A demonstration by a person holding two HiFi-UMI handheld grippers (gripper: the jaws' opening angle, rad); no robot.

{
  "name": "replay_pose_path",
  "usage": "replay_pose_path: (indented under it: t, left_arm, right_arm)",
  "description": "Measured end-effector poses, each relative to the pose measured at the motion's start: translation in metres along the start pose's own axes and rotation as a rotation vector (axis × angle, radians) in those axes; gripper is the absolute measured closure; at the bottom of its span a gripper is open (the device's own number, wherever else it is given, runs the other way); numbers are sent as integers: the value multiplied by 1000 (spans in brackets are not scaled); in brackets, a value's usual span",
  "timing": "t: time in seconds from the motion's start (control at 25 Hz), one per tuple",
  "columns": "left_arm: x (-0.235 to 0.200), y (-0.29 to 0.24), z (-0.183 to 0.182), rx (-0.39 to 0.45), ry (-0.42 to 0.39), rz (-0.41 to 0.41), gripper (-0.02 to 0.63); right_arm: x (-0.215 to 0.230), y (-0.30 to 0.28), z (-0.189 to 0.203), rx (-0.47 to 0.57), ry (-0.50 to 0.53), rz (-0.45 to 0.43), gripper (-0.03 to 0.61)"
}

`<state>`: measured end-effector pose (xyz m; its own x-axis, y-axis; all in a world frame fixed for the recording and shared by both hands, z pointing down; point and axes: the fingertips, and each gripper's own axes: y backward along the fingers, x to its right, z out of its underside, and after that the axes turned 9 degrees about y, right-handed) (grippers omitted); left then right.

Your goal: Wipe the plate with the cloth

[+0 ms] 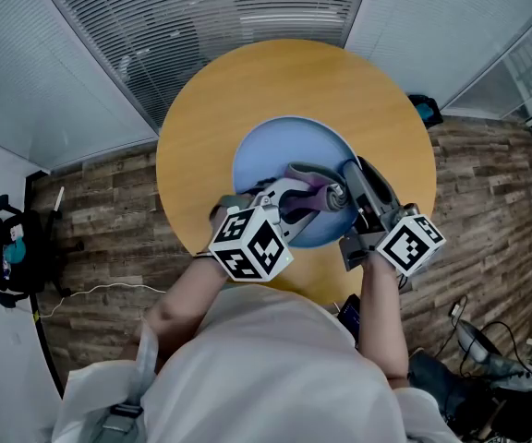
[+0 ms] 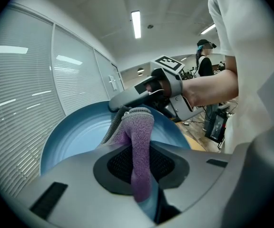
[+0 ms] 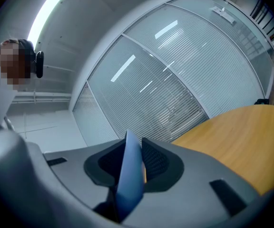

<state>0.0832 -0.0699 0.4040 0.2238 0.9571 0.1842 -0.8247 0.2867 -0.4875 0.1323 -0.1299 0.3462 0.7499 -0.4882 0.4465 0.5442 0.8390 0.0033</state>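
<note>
A light blue plate (image 1: 264, 155) is held tilted above the round wooden table (image 1: 211, 100). My right gripper (image 1: 351, 185) is shut on the plate's rim (image 3: 130, 167), which runs edge-on between its jaws. My left gripper (image 1: 326, 195) is shut on a purple and grey cloth (image 2: 138, 141), and the cloth (image 1: 305, 185) lies against the plate's face (image 2: 80, 137). In the left gripper view the right gripper (image 2: 168, 91) shows just beyond the plate's far rim.
The wooden table (image 3: 237, 132) reaches out to the right under the plate. Window blinds (image 1: 201, 17) stand behind the table. Cables and gear (image 1: 488, 358) lie on the plank floor at the right, and a black stand (image 1: 7, 247) is at the left.
</note>
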Motion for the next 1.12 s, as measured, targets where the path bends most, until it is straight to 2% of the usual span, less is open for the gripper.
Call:
replay_pose_path:
  t: [0.2,0.4,1.12]
  left_arm:
    - [7,-4,8,-32,-115,32,543]
    - [4,-5,12,-58,-184,-7,543]
    - [-22,9,37,-114,-136,-80,543]
  right_arm:
    - [2,-1,5,-13,-8,-1,482]
    - [5,-2,7,-10,-26,-4,482]
    - [6,2,1,9,-19,4,482]
